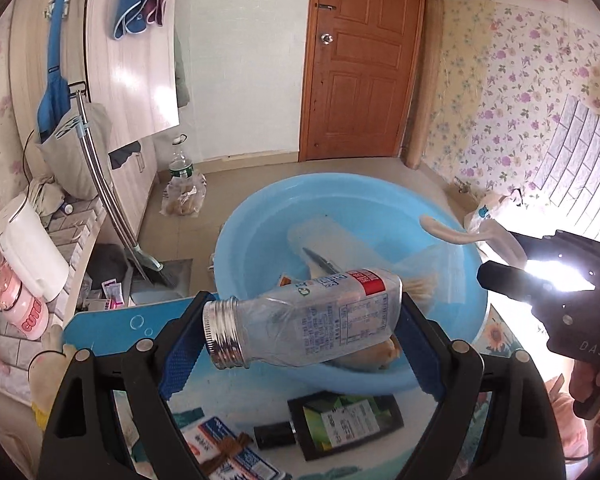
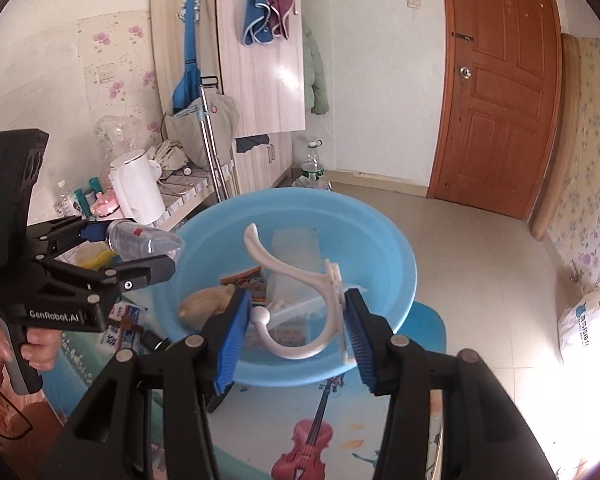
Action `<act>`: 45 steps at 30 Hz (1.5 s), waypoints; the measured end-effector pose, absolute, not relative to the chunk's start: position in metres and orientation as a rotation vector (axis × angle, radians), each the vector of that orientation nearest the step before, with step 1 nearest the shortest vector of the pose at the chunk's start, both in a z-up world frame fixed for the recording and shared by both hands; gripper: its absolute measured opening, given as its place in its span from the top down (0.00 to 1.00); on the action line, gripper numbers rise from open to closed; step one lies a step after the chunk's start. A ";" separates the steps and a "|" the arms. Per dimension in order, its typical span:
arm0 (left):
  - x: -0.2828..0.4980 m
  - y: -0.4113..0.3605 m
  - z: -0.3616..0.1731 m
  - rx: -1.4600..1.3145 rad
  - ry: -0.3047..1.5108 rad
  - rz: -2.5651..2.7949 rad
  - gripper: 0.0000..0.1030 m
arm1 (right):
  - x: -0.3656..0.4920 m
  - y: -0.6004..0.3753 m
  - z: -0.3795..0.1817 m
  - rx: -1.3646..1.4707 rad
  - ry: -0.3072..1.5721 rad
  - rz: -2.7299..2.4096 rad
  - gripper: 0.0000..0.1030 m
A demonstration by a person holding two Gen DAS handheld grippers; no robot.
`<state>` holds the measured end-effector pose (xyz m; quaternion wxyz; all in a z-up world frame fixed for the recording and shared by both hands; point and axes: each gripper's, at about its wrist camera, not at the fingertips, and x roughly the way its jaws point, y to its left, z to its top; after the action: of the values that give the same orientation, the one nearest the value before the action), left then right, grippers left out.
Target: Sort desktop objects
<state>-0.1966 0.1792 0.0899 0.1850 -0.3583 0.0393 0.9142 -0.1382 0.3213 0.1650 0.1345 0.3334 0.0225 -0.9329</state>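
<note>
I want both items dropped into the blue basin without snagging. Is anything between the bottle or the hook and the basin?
Nothing visible blocks either. The clear bottle in the left gripper and the white hook in the right gripper are both held over the blue basin, whose open top is uncovered; only loose items lie inside.

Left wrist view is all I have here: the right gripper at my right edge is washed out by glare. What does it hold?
Observer: The right gripper is shut on a cream plastic double coat hook, pinched between its blue pads.
Operator: Is the hook over the round light-blue plastic basin?
Observer: Yes, in the right wrist view it hangs in front of the basin's inside, clear of the things lying in it.
Operator: And my clear plastic bottle with the threaded neck?
Observer: From that side the bottle sits crosswise in the left gripper, at the basin's left rim.
</note>
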 end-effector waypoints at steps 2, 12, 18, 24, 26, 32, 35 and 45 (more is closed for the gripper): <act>-0.203 0.183 0.087 -1.030 0.107 2.573 0.13 | -0.145 0.324 0.162 0.967 0.041 -2.713 0.54; -0.202 0.187 0.085 -0.997 0.100 2.552 0.06 | -0.161 0.321 0.149 1.027 -0.025 -2.702 0.54; -0.191 0.173 0.091 -0.989 0.098 2.582 0.06 | -0.150 0.315 0.152 1.018 -0.003 -2.712 0.42; -0.174 0.139 0.093 -1.004 0.083 2.649 0.06 | -0.131 0.312 0.155 0.999 -0.023 -2.709 0.40; -0.166 0.121 0.091 -1.013 0.080 2.677 0.05 | -0.124 0.313 0.154 1.001 -0.030 -2.712 0.40; -0.142 0.050 0.075 -1.117 0.015 2.786 0.05 | -0.122 0.314 0.150 1.014 -0.051 -2.709 0.40; -0.134 0.019 0.064 -1.183 -0.043 2.816 0.05 | -0.132 0.312 0.148 1.017 -0.062 -2.710 0.40; -0.113 -0.032 0.048 -1.242 -0.107 2.893 0.04 | -0.138 0.276 0.160 0.933 -0.042 -2.672 0.40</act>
<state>-0.1132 -0.0321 0.0482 -0.0042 -0.3944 -0.0340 0.9183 -0.1380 0.2756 0.1600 0.1551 0.3256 -0.0145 -0.9326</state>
